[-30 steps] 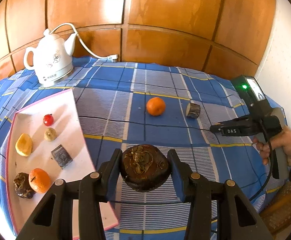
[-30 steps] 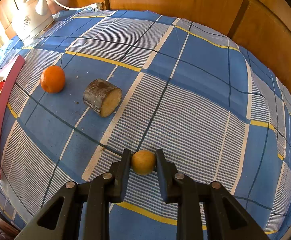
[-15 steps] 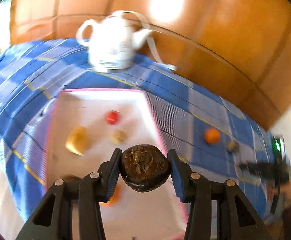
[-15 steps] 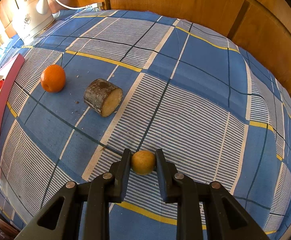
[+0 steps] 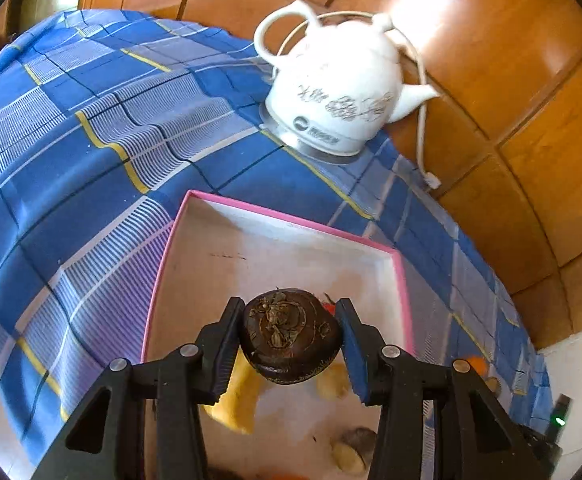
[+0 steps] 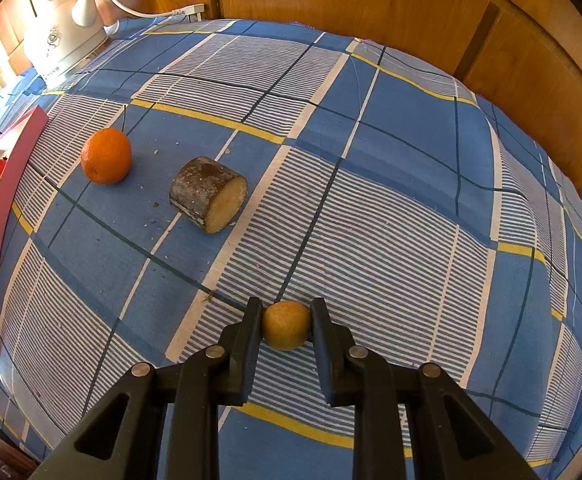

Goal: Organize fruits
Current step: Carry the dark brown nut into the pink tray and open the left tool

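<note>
Two claws, both loaded. Left claw (image 5: 289,330) clamped on dark brown round fruit (image 5: 289,334), over pink-rimmed tray (image 5: 291,220); yellow pieces (image 5: 235,404) beneath, partly hidden, blurred. Right claw (image 6: 286,322) pinching small yellow fruit (image 6: 286,325) on checked cloth (image 6: 391,208); orange (image 6: 106,155), cut chunk (image 6: 207,193) ahead-left.

- Glossy white ceramic kettle (image 5: 339,92) (faint grey print)
- Woven checked cloth (image 6: 391,208), matt
- Varnished wood panels (image 6: 371,4), shiny
- Rough-barked log piece (image 6: 207,192)
- Dimpled orange (image 6: 106,156)
</note>
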A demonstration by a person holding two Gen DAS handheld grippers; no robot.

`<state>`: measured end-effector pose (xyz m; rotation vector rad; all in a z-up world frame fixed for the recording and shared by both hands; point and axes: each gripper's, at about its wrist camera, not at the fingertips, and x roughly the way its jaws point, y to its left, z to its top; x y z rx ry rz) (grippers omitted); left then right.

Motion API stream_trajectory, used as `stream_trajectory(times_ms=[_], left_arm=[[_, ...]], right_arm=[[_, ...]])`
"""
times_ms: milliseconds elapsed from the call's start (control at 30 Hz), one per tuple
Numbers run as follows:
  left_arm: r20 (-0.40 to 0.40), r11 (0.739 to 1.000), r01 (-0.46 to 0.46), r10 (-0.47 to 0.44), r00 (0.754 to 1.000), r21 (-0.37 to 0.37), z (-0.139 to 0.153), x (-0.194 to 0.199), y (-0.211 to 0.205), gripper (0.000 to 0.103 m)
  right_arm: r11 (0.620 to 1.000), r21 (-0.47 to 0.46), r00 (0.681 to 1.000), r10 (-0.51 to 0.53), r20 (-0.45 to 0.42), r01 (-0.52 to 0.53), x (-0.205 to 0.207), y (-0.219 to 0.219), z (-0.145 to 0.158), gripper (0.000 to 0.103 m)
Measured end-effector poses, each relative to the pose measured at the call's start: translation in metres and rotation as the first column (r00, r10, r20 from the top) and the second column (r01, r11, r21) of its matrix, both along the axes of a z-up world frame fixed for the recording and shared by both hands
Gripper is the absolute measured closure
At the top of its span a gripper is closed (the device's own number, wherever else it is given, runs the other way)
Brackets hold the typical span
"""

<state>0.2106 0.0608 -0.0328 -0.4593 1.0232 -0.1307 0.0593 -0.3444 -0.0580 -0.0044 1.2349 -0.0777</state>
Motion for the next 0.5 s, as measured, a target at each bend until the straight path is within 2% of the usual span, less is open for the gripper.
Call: stream_trajectory(times_ms=[33,100,233,433,500], left_arm=[[-0.017,1.0,-0.004,0.004,1.0,0.0,-0.004,0.004,0.0,0.057],[-0.032,1.0,-0.013,0.012,0.999,-0.01,-0.009,0.008,0.002,0.05],[-0.01,0.999,-0.034,0.034,0.999,0.003,-0.004,0.005,0.007,0.046],[0.054,0.994,-0.065,0.06,0.997,0.094,0.017,-0.022,0.012,0.046],[0.082,0.986,-0.063,0.051,0.995,0.152,0.024,-0.035,0.008,0.046]], right_arm=[[1.0,0.001,1.0,-0.001,0.0,0.001,0.0,0.0,0.0,0.079],[1.0,0.001,1.0,-0.001,0.0,0.001,0.0,0.0,0.0,0.079],[1.0,0.004,1.0,-0.001,0.001,0.001,0.0,0.0,0.0,0.079],[1.0,-0.007,1.0,0.001,0.002,-0.001,0.0,0.0,0.0,0.079],[1.0,-0.012,1.0,0.003,0.002,-0.003,0.0,0.001,0.0,0.079]])
